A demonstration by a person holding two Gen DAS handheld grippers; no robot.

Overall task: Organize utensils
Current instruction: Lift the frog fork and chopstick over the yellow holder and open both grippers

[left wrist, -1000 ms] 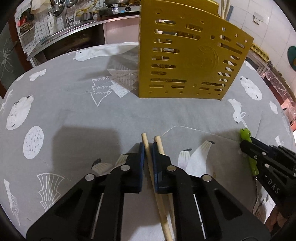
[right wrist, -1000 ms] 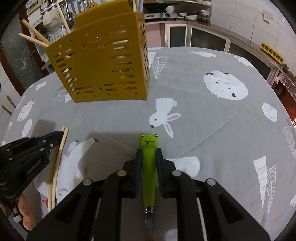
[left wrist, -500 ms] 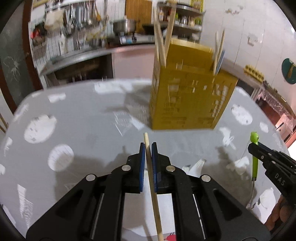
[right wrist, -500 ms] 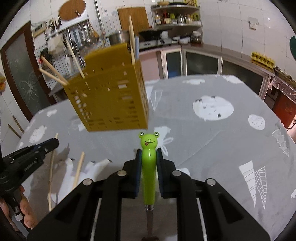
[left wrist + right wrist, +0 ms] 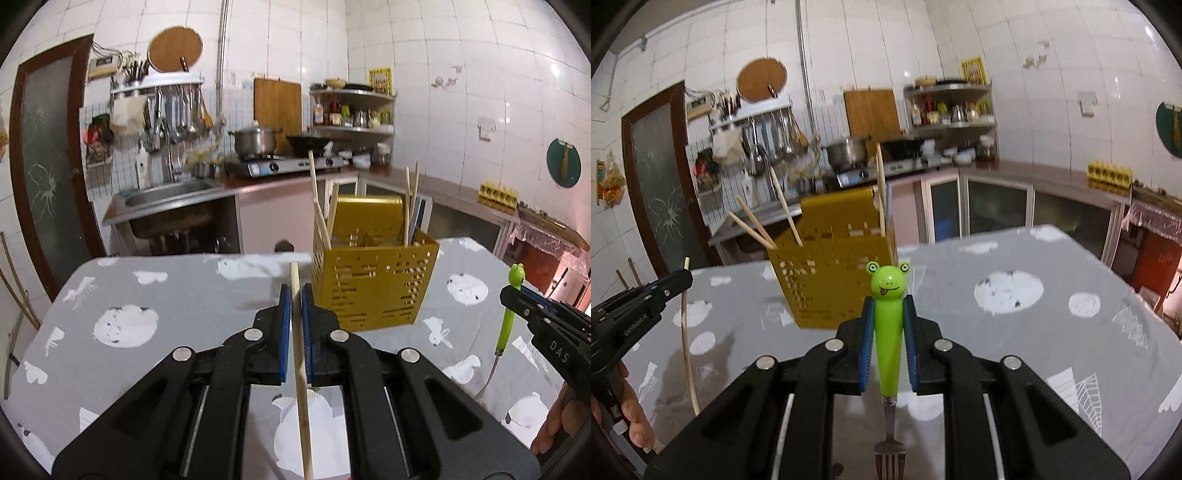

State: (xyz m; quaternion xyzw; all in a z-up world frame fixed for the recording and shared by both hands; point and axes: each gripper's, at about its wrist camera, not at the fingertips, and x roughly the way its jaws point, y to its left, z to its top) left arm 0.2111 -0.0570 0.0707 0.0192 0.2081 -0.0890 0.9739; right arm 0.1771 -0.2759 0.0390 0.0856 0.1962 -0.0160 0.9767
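Between the blue pads of the left gripper (image 5: 295,295) a single wooden chopstick (image 5: 301,373) was clamped, tip pointing up and away, shaft running back under the camera. Right gripper (image 5: 888,310) was closed on the green frog-head handle of a fork (image 5: 887,332), tines hanging down toward the camera. Both items were held clear above the table (image 5: 192,295), short of the yellow slotted utensil holder (image 5: 373,284), which stood on the table ahead with several chopsticks already sticking out of it.

Table was covered with a grey cloth printed with white animals and trees. Behind it: steel sink (image 5: 166,199), hanging ladles, a pot (image 5: 255,140) on a gas stove, spice shelf, white tiled walls, dark door at left.

Left view showed the holder's inner dividers and the fork from the side, with fingertips under the right gripper at bottom right. Right view showed the frog face head-on, the fork tines, and the chopstick's full length hanging below the left gripper, plus part of the left hand (image 5: 631,417) on its grip.

Both grippers were angled slightly downward toward the holder.
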